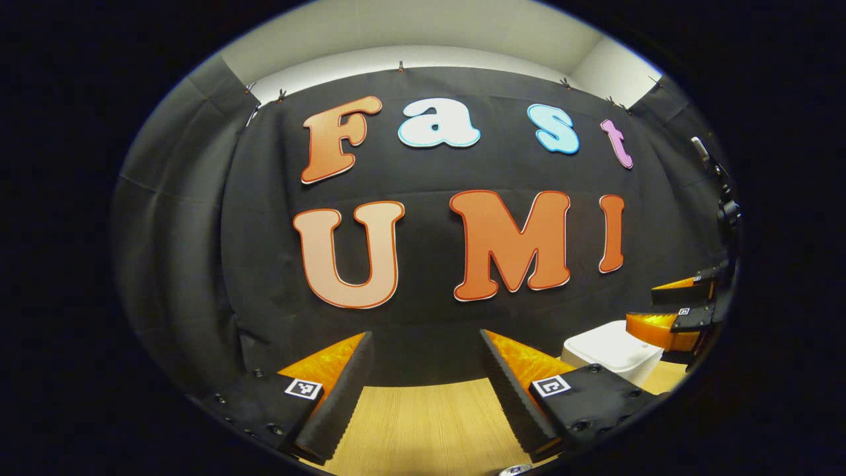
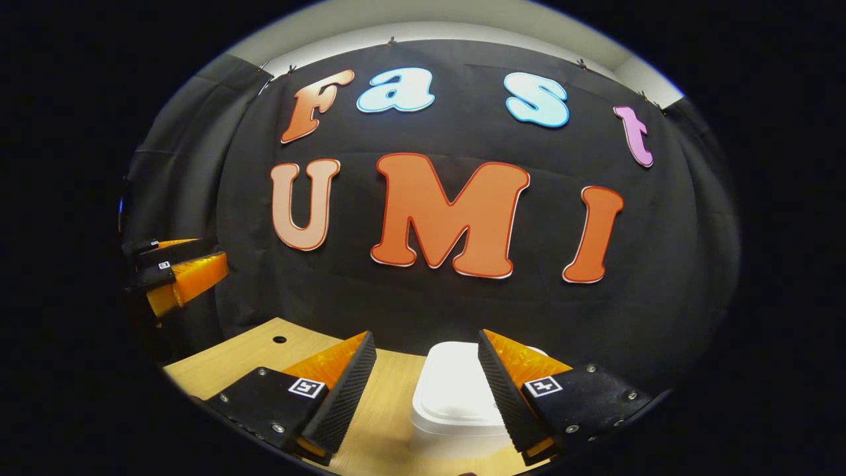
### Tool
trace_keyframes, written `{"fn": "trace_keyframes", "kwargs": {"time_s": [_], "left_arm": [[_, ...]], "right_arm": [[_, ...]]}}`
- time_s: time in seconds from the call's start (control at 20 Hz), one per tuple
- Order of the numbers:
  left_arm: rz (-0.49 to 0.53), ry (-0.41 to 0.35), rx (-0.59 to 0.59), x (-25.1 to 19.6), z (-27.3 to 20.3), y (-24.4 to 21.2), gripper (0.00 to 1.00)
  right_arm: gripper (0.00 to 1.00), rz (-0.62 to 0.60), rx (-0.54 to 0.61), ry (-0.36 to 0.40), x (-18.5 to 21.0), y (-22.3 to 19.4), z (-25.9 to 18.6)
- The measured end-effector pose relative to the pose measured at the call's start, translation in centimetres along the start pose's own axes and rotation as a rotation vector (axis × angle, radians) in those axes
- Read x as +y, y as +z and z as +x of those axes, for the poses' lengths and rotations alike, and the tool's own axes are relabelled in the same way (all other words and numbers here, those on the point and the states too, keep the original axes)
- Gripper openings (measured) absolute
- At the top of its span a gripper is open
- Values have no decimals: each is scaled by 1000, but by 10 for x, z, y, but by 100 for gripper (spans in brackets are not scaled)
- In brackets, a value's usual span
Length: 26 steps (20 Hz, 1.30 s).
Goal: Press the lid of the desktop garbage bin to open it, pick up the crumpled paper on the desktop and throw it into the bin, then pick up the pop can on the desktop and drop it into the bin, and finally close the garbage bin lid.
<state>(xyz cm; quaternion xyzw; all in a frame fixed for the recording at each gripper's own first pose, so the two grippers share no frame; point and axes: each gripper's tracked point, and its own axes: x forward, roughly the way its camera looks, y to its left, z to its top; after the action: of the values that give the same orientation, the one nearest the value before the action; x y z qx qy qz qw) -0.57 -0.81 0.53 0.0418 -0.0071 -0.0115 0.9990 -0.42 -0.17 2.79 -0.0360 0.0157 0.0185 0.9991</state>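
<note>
Bin (image 2: 456,396), lid shut, sits just ahead of right gripper (image 2: 426,390); left gripper (image 1: 426,390) farther off; both spread wide, empty.

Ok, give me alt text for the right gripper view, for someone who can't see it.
The right gripper hangs open above a wooden table, its fingers framing a white garbage bin whose lid is closed. The left gripper shows at the left edge, raised above the table, in front of a black cloth wall.
</note>
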Motion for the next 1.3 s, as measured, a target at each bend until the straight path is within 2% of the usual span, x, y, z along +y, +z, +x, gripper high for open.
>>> {"fn": "trace_keyframes", "kwargs": {"time_s": [0.15, 0.3, 0.35, 0.4, 0.5, 0.55, 0.6, 0.65, 0.7, 0.75, 0.85, 0.95, 1.05, 1.1, 1.15, 1.3], "left_arm": [[-4, 21, 1, 2, -4, -2, 99], [-6, 29, 15, 2, -9, -6, 99], [-2, 41, 23, 4, -14, -8, 100], [6, 50, 27, 6, -17, -9, 96], [35, 58, 30, 6, -23, -9, 100], [55, 57, 29, 4, -26, -9, 96], [74, 57, 29, 3, -29, -8, 100], [89, 57, 31, 2, -33, -8, 99], [109, 57, 36, 1, -38, -9, 100], [121, 56, 41, -2, -41, -10, 100], [141, 57, 47, -6, -48, -10, 100], [148, 54, 59, -10, -56, -11, 99], [146, 64, 72, -8, -62, -14, 99], [144, 77, 82, -5, -67, -16, 95], [143, 88, 91, -2, -70, -19, 99], [130, 116, 124, 5, -79, -29, 100]], "right_arm": [[89, -11, -9, -26, -19, 10, 1], [88, -11, -15, -87, -47, 12, 5], [83, -17, 3, -92, -57, 8, 5], [79, -20, 17, -95, -64, 4, 5], [65, -16, 52, -96, -74, -2, 5], [51, -8, 79, -97, -79, -9, 5], [42, 3, 103, -97, -83, -14, 6], [23, 18, 123, -104, -87, -20, 5], [9, 40, 140, -109, -92, -27, 5], [4, 52, 145, -98, -90, -30, 6], [1, 55, 175, -56, -83, -42, 8], [1, 58, 246, -44, -83, -61, 10], [1, 100, 303, -4, -75, -80, 12], [1, 103, 327, 5, -71, -88, 13], [1, 99, 349, 5, -73, -96, 14], [1, 96, 402, 11, -71, -117, 17]]}}
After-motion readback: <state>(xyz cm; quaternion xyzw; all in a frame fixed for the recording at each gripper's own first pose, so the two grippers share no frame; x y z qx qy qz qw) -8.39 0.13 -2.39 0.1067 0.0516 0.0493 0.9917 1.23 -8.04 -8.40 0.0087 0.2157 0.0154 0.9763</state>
